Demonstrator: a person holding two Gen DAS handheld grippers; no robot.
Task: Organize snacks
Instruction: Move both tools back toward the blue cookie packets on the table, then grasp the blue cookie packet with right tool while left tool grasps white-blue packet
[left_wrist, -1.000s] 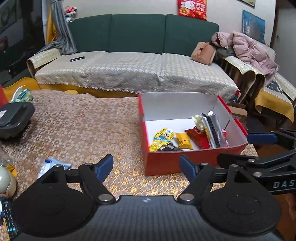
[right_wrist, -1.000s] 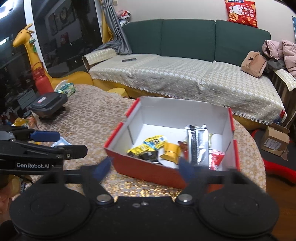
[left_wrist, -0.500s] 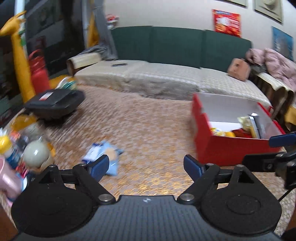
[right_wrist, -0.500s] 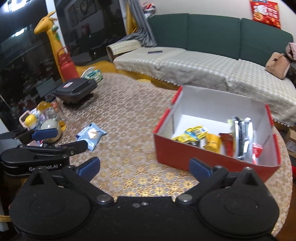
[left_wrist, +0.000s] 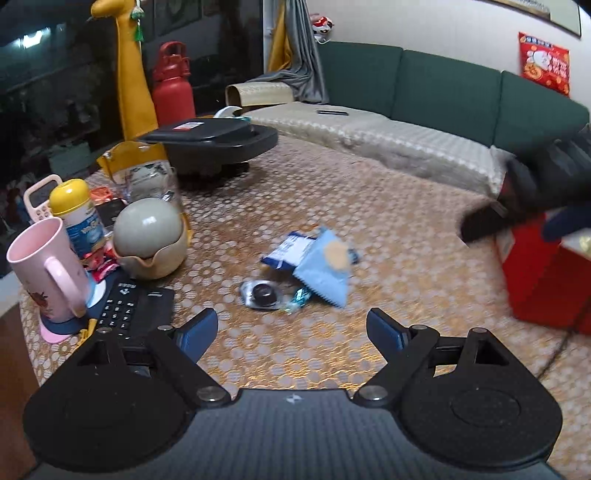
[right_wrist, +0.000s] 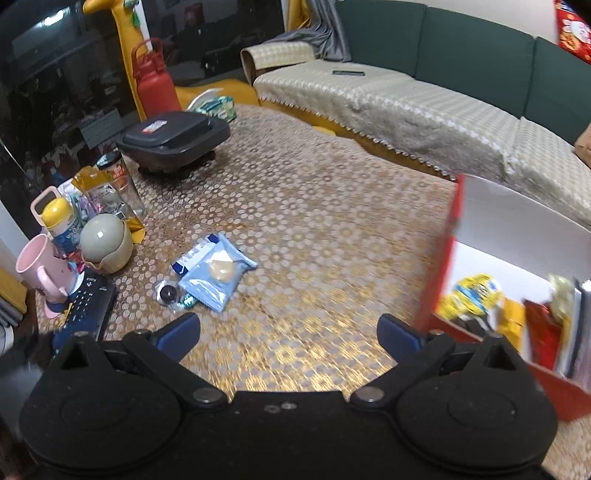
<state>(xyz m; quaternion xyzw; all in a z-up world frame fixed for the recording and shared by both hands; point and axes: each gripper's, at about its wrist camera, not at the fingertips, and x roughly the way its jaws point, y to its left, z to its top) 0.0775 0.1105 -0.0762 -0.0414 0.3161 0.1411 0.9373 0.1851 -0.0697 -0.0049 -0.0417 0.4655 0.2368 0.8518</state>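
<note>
Both views swung left since a second ago: red box (right_wrist: 491, 328), then centred ahead, now at right edge of each view, its snacks (right_wrist: 476, 295) visible only from right wrist. Left gripper (left_wrist: 291, 328) spread wide, holding nothing, above gold-patterned tablecloth (left_wrist: 388, 221); earlier aimed at box, now at loose pile near centre: light blue snack packet (left_wrist: 325, 269) overlapping white-and-blue wrapper (left_wrist: 284, 251), clear-wrapped dark candy (left_wrist: 260, 293) just near-left of them. Right gripper (right_wrist: 288, 332) likewise spread wide and empty, box just to its right. Newly in view at left: pink mug (left_wrist: 48, 269), remote control (left_wrist: 125, 310), grey-green ball in a bowl (left_wrist: 147, 232), black lidded appliance (left_wrist: 210, 140). Some motion blur.
</note>
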